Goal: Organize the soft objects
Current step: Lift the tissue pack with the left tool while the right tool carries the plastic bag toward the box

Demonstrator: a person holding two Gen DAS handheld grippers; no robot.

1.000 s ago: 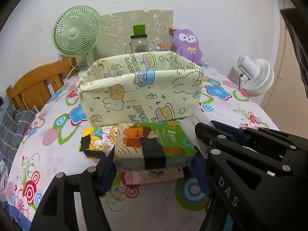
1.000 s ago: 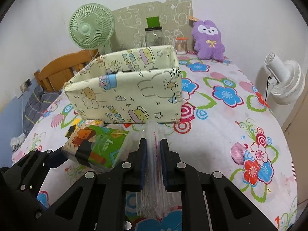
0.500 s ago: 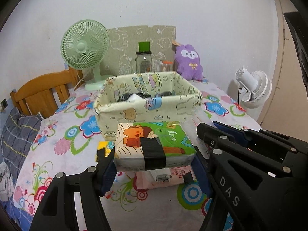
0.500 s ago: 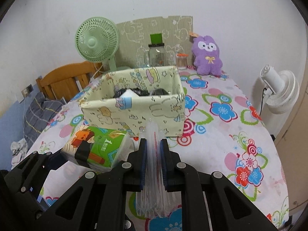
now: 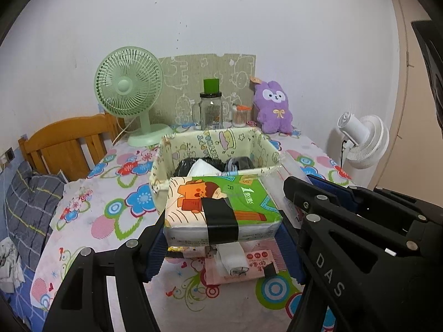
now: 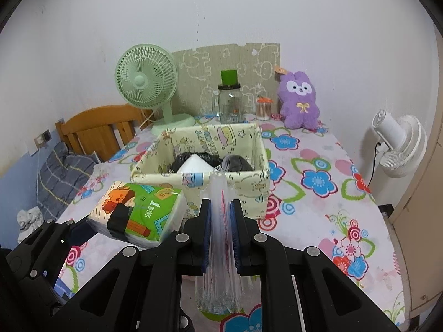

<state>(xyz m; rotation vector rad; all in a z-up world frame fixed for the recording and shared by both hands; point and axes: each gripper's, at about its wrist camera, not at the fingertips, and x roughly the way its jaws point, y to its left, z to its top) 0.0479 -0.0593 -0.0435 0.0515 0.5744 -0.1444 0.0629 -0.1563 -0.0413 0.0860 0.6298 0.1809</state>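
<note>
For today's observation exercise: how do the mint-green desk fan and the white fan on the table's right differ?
Colour: the mint-green desk fan is pale green, the white fan white. Place: the green fan stands on the flowered tablecloth at the back left; the white fan sits beyond the table's right edge. Pose: the green fan shows its front grille, the white fan its back. Both have round grilles.

Both grippers raised and loaded, side by side

The left gripper (image 5: 221,238) points forward and downward, its jaws spread wide with blue pads pressed on the two ends of a tissue pack (image 5: 221,207), which it holds clear of the table. The right gripper (image 6: 220,232), just beside it at the same tilt, has its jaws nearly together, pinching a folded clear plastic bag (image 6: 220,221).
</note>
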